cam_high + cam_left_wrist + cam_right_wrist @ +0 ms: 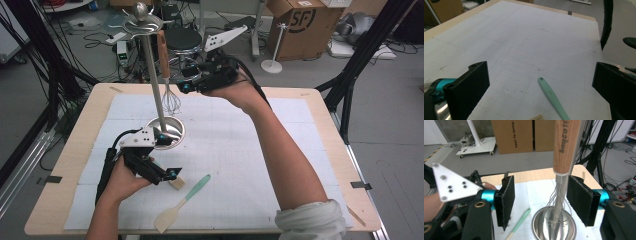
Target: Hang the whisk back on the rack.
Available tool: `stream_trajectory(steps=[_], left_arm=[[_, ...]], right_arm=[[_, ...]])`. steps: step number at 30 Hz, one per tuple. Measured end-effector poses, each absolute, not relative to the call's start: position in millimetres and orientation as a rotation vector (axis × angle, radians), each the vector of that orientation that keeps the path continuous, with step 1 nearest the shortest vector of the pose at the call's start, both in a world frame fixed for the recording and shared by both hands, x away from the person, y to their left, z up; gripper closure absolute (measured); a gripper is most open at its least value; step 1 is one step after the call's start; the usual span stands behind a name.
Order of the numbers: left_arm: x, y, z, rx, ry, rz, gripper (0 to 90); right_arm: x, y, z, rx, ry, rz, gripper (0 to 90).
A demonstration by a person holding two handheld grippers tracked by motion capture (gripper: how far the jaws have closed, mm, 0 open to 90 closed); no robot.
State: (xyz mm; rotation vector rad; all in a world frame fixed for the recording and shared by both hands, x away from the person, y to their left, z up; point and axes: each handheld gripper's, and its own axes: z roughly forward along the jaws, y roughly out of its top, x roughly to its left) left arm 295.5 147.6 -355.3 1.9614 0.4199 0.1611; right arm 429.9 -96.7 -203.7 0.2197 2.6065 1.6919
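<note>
wooden-handled whisk (564,150) hanging, right gripper (539,202) (open) — beside

My left gripper (541,87) holds its two black jaws wide apart, with nothing between them. Beyond them lies the white gridded paper sheet (524,42) covering the pale wooden table (439,30). A mint-green plastic spatula handle (551,96) lies on the sheet between the jaws, running toward the lower edge. A black cable (607,22) hangs at upper right.
</note>
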Motion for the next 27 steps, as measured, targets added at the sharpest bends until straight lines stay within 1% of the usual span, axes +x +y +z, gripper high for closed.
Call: stream_trajectory(steps=[1,5,9,22,25,27], left_arm=[[295.6,147.5,-355.4,1.963,0.42,0.163,1.6],[295.6,147.2,-355.6,1.963,0.423,0.166,1.6],[296.0,146.0,-356.1,1.969,0.423,0.163,1.6],[298.7,143.2,-358.1,1.979,0.424,0.16,1.6],[299.4,143.3,-358.3,1.975,0.424,0.157,1.6],[299.6,143.4,-358.3,1.976,0.427,0.157,1.6]], right_arm=[[428.3,-99.9,-203.9,0.221,2.616,1.683,37.2],[420.6,-114.5,-206.9,0.225,2.59,1.697,36.7],[415.2,-128.3,-212.3,0.259,2.591,1.696,32.5],[397.2,-169.3,-233.5,0.328,2.516,1.733,25.9],[391.8,-178.1,-239.7,0.353,2.486,1.746,22.0],[387.4,-184.5,-244.8,0.374,2.457,1.743,21.6]])
